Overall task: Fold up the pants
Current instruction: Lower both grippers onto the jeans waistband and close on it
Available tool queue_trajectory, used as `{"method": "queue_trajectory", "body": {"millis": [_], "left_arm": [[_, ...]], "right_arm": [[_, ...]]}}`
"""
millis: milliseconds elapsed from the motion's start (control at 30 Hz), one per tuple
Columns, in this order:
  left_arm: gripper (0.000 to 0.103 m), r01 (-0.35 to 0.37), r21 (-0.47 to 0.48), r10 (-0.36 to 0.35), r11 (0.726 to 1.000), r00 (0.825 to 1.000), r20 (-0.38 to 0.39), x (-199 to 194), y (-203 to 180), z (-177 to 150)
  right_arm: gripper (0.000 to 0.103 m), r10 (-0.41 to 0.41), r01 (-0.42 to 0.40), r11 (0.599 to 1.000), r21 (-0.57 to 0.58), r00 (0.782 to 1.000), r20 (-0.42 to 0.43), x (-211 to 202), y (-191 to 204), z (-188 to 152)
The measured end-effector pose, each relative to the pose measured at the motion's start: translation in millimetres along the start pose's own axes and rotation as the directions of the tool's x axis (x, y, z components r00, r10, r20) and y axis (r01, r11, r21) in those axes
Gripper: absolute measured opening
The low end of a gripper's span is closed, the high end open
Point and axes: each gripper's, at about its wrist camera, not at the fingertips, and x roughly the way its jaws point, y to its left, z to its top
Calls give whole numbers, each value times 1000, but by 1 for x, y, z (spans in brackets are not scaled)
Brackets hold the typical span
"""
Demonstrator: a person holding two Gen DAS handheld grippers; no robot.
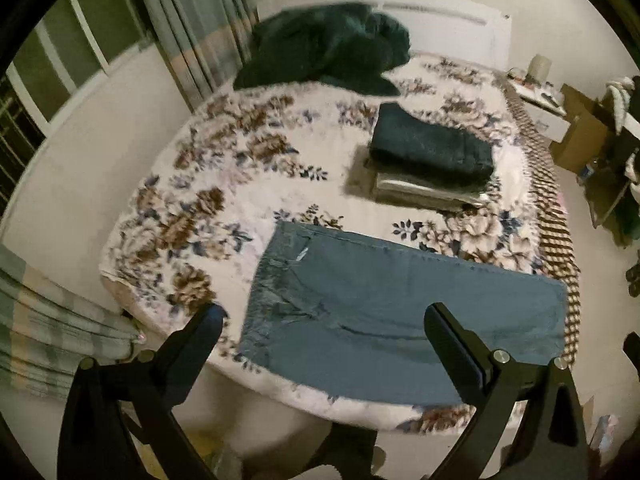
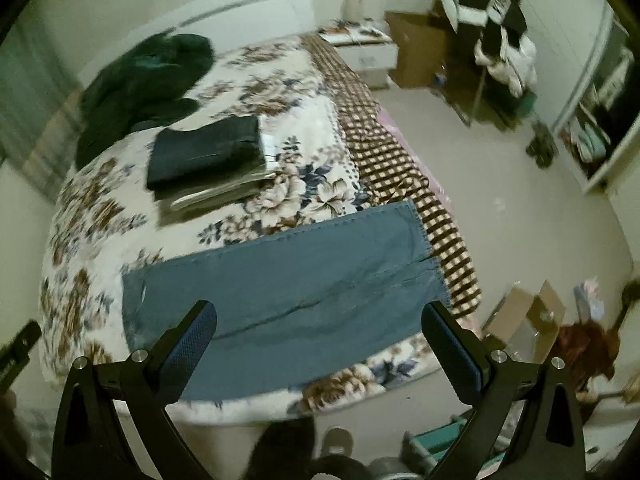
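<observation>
Your left gripper and right gripper gape wide above the blue pants, whose hem reaches the bed edge; folded stack well apart; both views blur.

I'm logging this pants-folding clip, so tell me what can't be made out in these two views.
- Stack of folded clothes: under the dark folded pants, the lower garments show only edges, both views.
- Dark green heap: blurred, garment type unclear.
- Blue jeans: near edge hidden behind left gripper and right gripper.
- Nightstand: items on top too small and blurred.
</observation>
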Motion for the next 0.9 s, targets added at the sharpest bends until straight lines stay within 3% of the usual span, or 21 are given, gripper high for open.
{"method": "queue_trajectory", "body": {"millis": [167,367,467,567,633,700,800,900], "left_arm": [[103,21,-20,-23,1000,992,-126,117,-19,40],[102,-9,-111,-23,994,960,-278,257,-23,61],[96,-47,-157,-11,986,938,-346,332,-22,68],[89,-69,-214,-26,974,909,-415,394,-15,72],[88,-92,-265,-45,960,882,-469,433,-10,72],[88,-106,-316,-70,943,864,-499,458,-3,73],[83,-137,-390,-88,911,857,-507,484,9,79],[79,-147,-413,-102,899,846,-523,495,10,82]], "right_arm": [[103,-36,41,995,86,998,-61,126,12,52],[103,-95,124,979,161,979,-179,281,18,82],[103,-112,171,959,228,962,-249,358,5,88],[103,-122,212,932,293,947,-297,411,-16,85],[103,-113,235,908,347,935,-337,445,-32,82],[103,-90,243,885,398,927,-364,470,-46,78],[103,-83,260,860,439,920,-383,499,-59,76],[103,-79,274,845,460,913,-400,530,-67,80]]}}
